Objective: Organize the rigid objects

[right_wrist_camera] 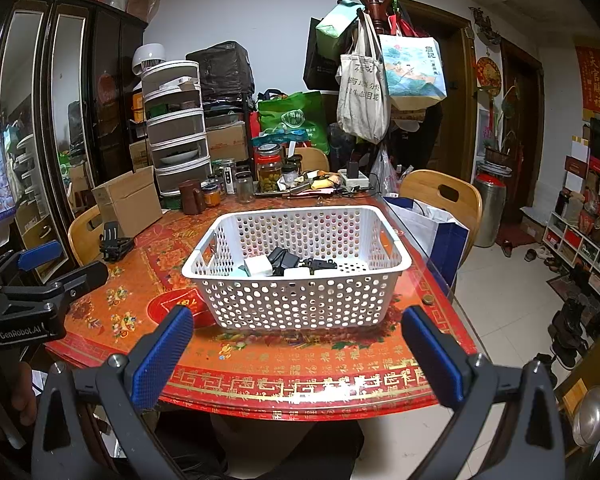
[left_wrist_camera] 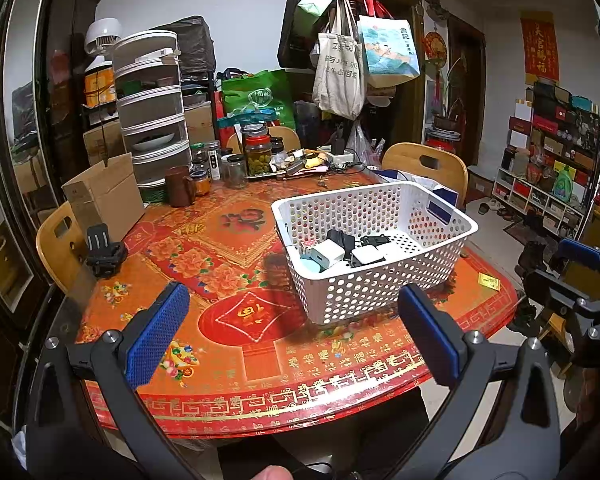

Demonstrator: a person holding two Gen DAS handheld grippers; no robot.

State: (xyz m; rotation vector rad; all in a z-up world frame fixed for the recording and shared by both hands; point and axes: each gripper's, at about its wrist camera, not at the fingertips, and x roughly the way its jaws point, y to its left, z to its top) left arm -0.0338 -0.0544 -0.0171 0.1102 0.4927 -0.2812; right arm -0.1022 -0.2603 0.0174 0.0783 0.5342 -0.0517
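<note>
The white perforated basket sits on the red patterned table, toward its right side, and it already holds a small heap of rigid things: white chargers and black adapters piled on the basket floor. Exactly how many pieces lie in there is hard to count, since the front wall hides the lower part of the pile.

Both tools hang back from the near table edge, above it and apart from the basket. The left gripper has its blue-padded fingers spread wide with nothing between them. The right gripper is likewise spread wide and empty, its fingers framing the basket in the right wrist view.

One loose object remains in reach: a black clamp-like mount standing near the left table edge, just in front of a cardboard box and well apart from the basket. If that is the next piece to collect, the risks are plain. It sits close to the rim, so a glancing touch from one finger could push it off the table. Its irregular shape may twist or slip in a pinch taken off-centre. The basket is light and stands on a glossy surface, so a drop against its wall could shove it toward the right-hand edge.
</note>
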